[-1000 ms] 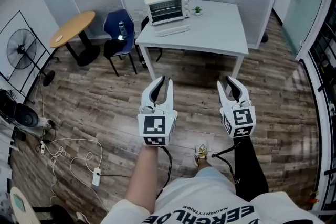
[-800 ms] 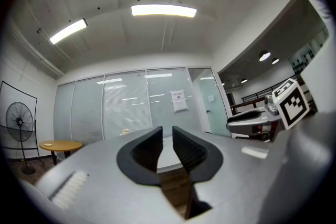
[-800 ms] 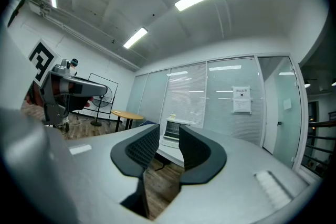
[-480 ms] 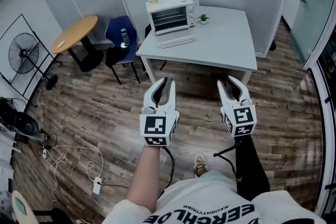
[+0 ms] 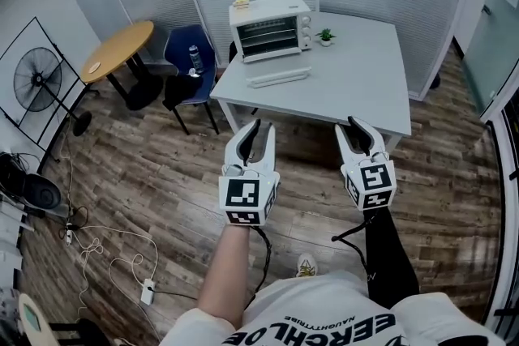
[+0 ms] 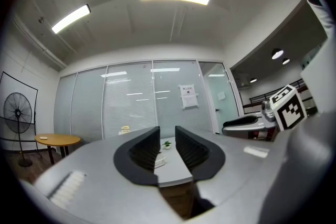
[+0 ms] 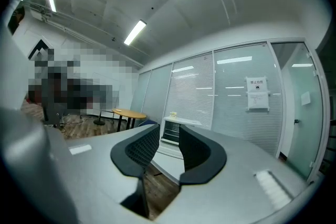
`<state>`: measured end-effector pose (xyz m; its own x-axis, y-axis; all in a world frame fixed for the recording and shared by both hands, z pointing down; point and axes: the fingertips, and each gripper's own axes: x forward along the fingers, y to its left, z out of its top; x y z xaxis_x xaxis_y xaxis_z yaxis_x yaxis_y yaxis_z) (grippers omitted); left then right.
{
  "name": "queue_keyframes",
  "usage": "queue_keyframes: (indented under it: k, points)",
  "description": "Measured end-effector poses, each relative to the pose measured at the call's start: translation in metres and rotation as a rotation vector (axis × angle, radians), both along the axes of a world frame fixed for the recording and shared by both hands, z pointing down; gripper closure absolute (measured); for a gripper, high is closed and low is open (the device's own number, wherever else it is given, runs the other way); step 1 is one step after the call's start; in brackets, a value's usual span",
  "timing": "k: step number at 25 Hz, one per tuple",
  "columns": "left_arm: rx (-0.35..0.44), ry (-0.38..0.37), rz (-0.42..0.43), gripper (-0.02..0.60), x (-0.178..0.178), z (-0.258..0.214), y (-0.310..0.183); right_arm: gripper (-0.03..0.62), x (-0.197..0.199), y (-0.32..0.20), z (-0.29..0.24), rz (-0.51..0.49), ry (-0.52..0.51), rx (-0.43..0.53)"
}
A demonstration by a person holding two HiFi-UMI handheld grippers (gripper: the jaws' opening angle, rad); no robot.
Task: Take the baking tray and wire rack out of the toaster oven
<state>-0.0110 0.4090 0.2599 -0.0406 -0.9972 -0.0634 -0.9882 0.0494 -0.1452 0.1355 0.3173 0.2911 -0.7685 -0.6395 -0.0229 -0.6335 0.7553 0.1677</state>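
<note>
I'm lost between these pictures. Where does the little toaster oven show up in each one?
Head view: toaster oven top centre, on the grey table's far left corner.
Left gripper view: only its top shows, left of centre, just below the middle.
Right gripper view: dead centre, between the right gripper's open tongs.
Shared landmark: the round wooden table, left of the oven in every view.

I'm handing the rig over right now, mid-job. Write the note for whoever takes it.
Left gripper: empty, jaws have just been opening, gap narrow.
Right gripper: open, empty.
Toaster oven stands at the grey table's far left corner, door seemingly shut; both grippers are short of the table.
Done: nothing visibly out.
Left: reach the oven, open it, take out tray and rack.
</note>
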Motion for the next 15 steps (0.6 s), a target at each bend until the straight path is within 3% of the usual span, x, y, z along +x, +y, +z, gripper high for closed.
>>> queue_keyframes:
  k: [15]
  points:
    - [-0.032,-0.001,-0.018,0.489,-0.03,0.007,-0.091,0.497,-0.035,-0.091,0.014,-0.036,-0.019,-0.038]
